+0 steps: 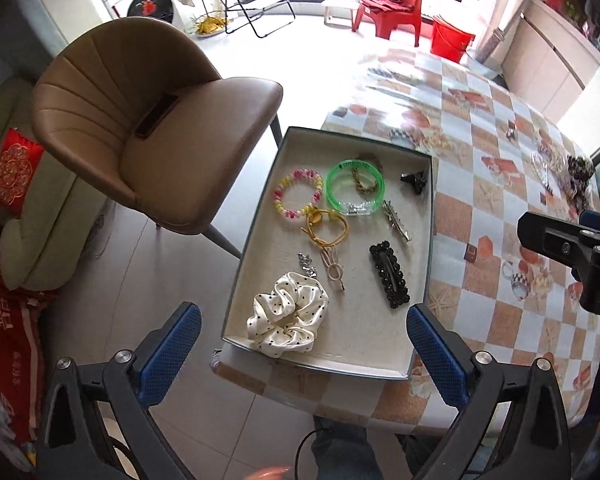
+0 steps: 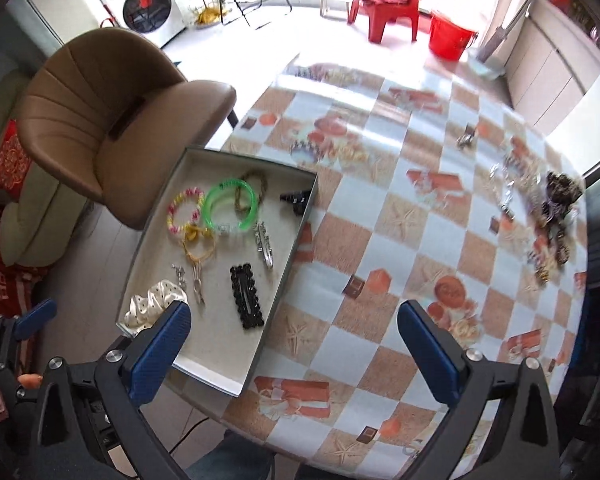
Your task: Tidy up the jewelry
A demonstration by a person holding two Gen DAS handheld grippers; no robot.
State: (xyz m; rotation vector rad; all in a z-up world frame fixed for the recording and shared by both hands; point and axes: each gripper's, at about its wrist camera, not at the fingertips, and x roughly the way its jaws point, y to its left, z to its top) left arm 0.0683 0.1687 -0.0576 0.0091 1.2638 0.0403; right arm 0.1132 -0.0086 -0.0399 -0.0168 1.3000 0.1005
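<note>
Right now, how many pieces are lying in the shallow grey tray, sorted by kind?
In the shallow grey tray:
Bracelets and bangles: 3, including the translucent green plastic bangle
Hair ties and scrunchies: 2, including the white polka-dot satin scrunchie
Clips: 5, including the black beaded snap clip
Total: 10

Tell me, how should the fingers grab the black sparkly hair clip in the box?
Come straight down from above and pinch the black hair clip across its narrow width, near the middle. It lies flat on the box floor, long and slim, with bare floor along both long sides, so the fingers can probably slip in there.
</note>
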